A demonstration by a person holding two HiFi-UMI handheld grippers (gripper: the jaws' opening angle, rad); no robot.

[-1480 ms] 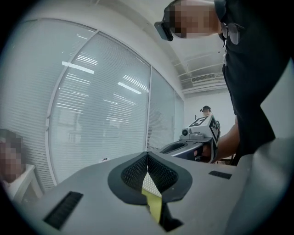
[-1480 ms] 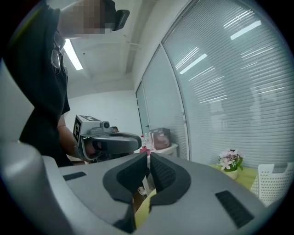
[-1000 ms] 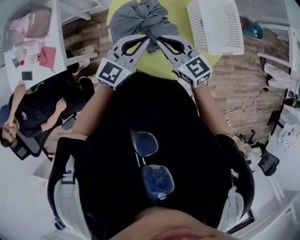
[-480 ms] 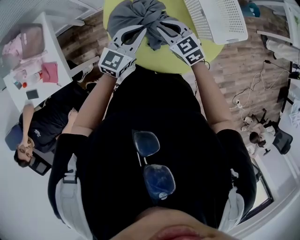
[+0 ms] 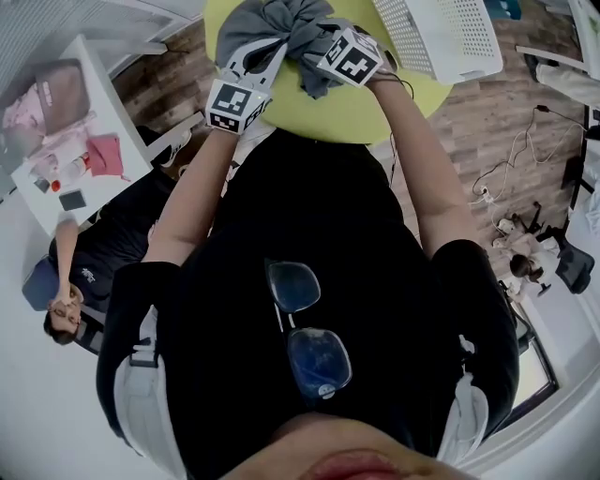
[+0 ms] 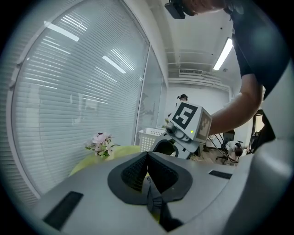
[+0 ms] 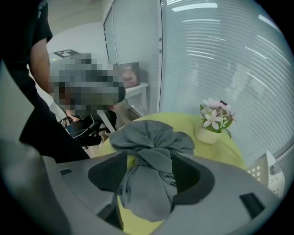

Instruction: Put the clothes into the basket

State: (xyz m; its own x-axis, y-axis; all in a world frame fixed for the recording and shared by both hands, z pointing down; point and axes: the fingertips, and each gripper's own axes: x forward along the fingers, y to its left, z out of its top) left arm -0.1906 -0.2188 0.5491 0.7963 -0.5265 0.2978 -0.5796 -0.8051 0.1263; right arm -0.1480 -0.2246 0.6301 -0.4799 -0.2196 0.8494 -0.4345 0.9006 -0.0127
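Observation:
A crumpled grey garment (image 5: 281, 23) lies on the round yellow-green table (image 5: 347, 108), with the white mesh basket (image 5: 441, 37) to its right. My left gripper (image 5: 267, 47) is at the garment's near edge; in the left gripper view its jaws (image 6: 147, 158) are shut, with a thin fold of grey cloth pinched between them. My right gripper (image 5: 314, 42) reaches over the garment from the right. In the right gripper view its jaws (image 7: 151, 170) are opening. The bunched garment (image 7: 154, 151) sits between them, and the left pad stands clear of the cloth.
A small pot of pink flowers (image 7: 211, 121) stands on the table behind the garment, near the blinds. To the left a person (image 5: 94, 262) sits beside a white table (image 5: 23, 178) with bags. Cables (image 5: 506, 178) lie on the wooden floor at right.
Both grippers have moved forward across the table onto the grey garment. The right gripper has turned and come over the cloth from the basket side.

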